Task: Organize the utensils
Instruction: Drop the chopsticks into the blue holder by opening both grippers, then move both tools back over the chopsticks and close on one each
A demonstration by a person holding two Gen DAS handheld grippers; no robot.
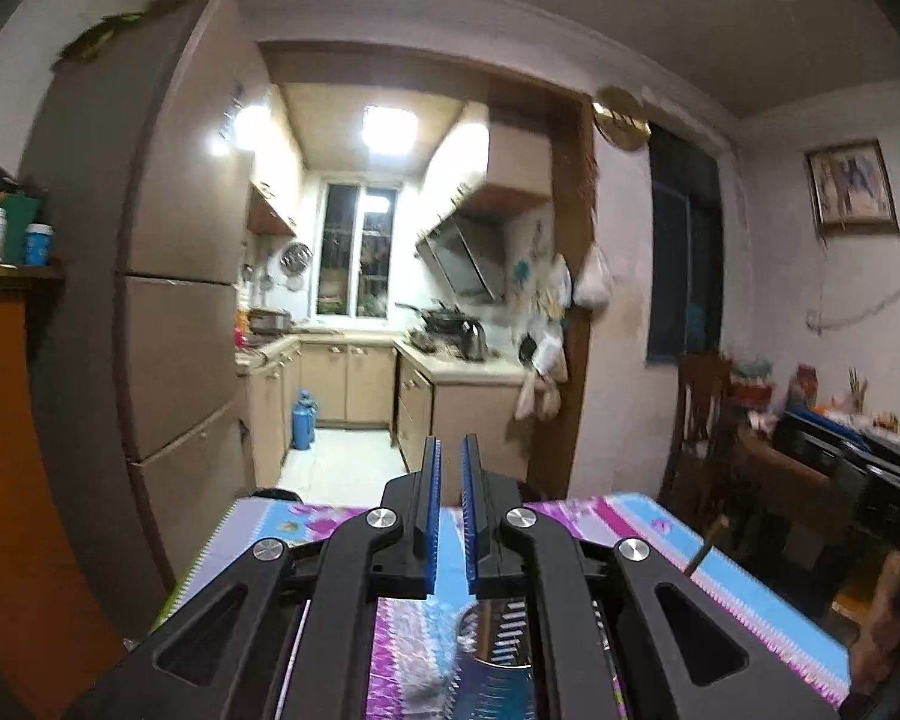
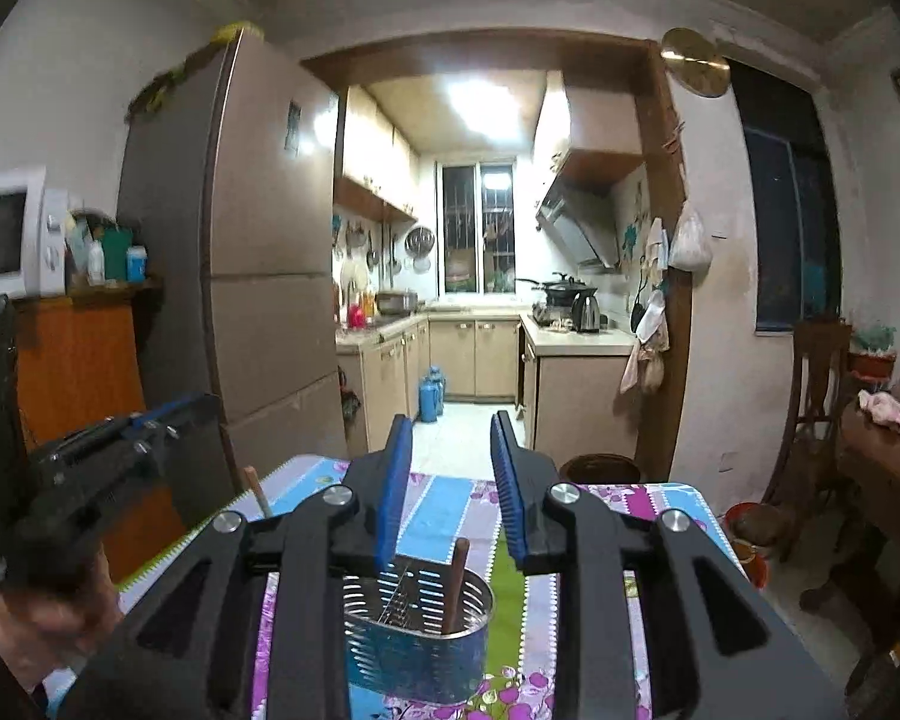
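The slotted oval steel utensil holder (image 2: pixel 417 630), one brown chopstick (image 2: pixel 455 585) inside, stands on the floral-clothed bench (image 2: pixel 444 507) below the right gripper (image 2: pixel 450 480), its fingers parted, empty; left gripper (image 1: pixel 452 510) narrow, empty. Fetch the other chopstick (image 2: pixel 257 495) squarely.

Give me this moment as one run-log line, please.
left gripper: shut, empty | right gripper: open, empty, above utensil holder | wooden-handled utensil: in holder | table

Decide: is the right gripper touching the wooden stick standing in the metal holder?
Apart. The right wrist view shows the right gripper open above the wooden stick, which leans free inside the metal holder.
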